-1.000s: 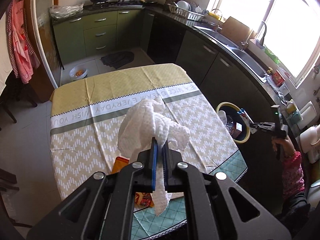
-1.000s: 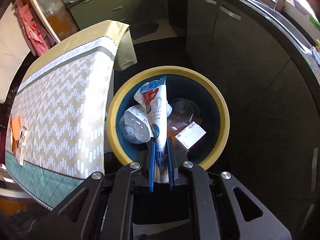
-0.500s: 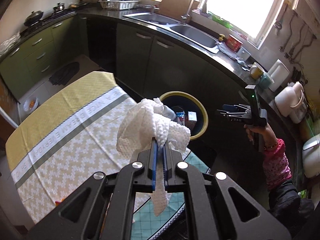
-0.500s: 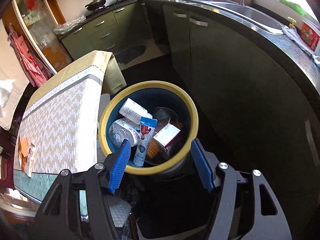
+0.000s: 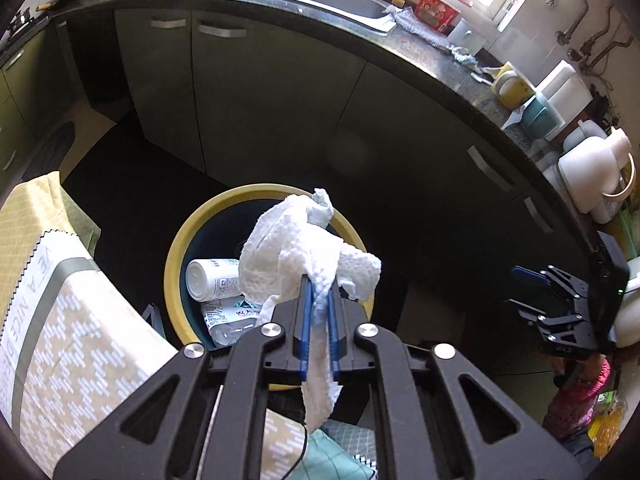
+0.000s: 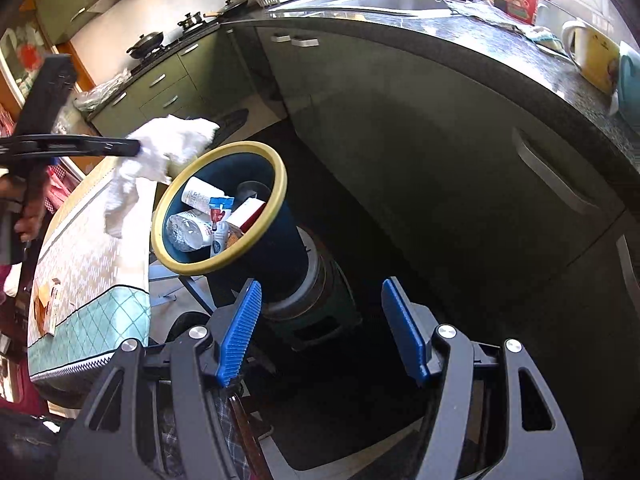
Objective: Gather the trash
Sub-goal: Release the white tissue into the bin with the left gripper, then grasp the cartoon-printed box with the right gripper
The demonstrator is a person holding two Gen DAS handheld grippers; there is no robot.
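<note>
Tissue, white, crumpled, embossed

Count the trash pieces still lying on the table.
2: an orange wrapper and a pale packet, side by side near the table's teal end. More may be hidden.

A crumpled white paper towel is pinched between closed jaws, held up over the yellow-rimmed dark blue trash bin. Inside the bin, a white bottle, a clear plastic bottle and a red-and-white carton can be seen.
</note>
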